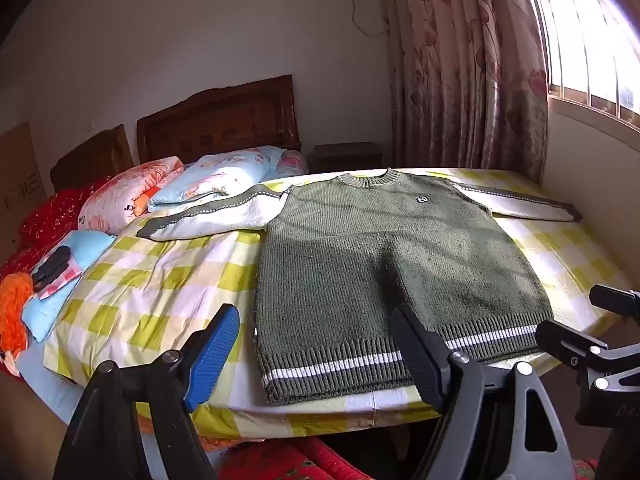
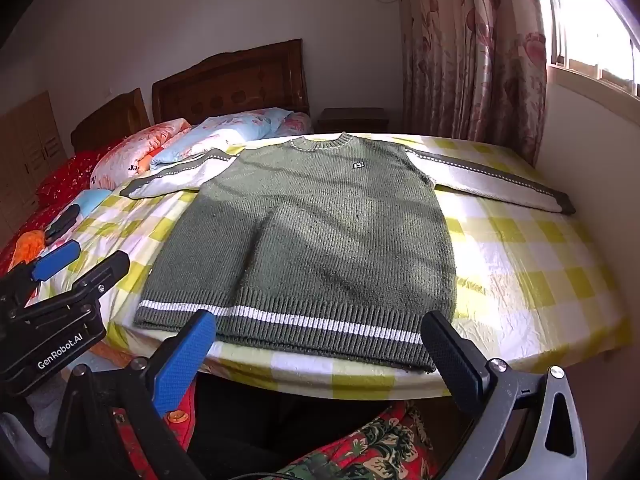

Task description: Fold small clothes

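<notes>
On the bed [image 1: 168, 280], a green sweater [image 1: 384, 264] lies flat, sleeves spread.
I see both grippers, left [image 1: 320, 356] and right [image 2: 320, 360], near its hem, fingers spread wide, pinching nothing.

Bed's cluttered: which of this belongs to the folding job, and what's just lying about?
For the job: green sweater, spread flat; left gripper and right gripper, both open.
Lying about: folded quilts, orange cloth, dark items by the pillows.
</notes>
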`<action>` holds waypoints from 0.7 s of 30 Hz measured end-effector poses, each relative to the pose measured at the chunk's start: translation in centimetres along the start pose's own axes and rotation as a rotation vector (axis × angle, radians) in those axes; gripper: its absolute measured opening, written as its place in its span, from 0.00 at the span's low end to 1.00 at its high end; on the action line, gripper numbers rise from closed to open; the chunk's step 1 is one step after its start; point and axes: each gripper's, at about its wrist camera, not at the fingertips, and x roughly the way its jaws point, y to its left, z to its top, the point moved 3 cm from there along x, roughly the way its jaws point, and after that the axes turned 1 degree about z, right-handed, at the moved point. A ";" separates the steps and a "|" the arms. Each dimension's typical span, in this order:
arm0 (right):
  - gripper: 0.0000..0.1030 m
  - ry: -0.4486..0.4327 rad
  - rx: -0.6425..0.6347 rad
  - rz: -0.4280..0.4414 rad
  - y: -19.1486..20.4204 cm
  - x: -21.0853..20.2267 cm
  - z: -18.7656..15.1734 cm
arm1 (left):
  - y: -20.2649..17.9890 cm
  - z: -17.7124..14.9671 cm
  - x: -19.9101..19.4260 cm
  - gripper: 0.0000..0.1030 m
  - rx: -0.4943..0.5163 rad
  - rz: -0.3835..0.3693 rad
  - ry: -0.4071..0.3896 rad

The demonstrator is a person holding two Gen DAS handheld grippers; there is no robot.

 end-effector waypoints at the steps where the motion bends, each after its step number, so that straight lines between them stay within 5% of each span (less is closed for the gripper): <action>1: 1.00 0.004 -0.001 -0.001 0.0 0.0 0.0 | 0.1 0.0 0.0 0.78 -0.005 0.002 -0.002; 21: 1.00 0.013 0.012 0.005 -0.2 0.3 -0.2 | -0.1 -0.2 0.2 0.77 -0.004 -0.018 0.017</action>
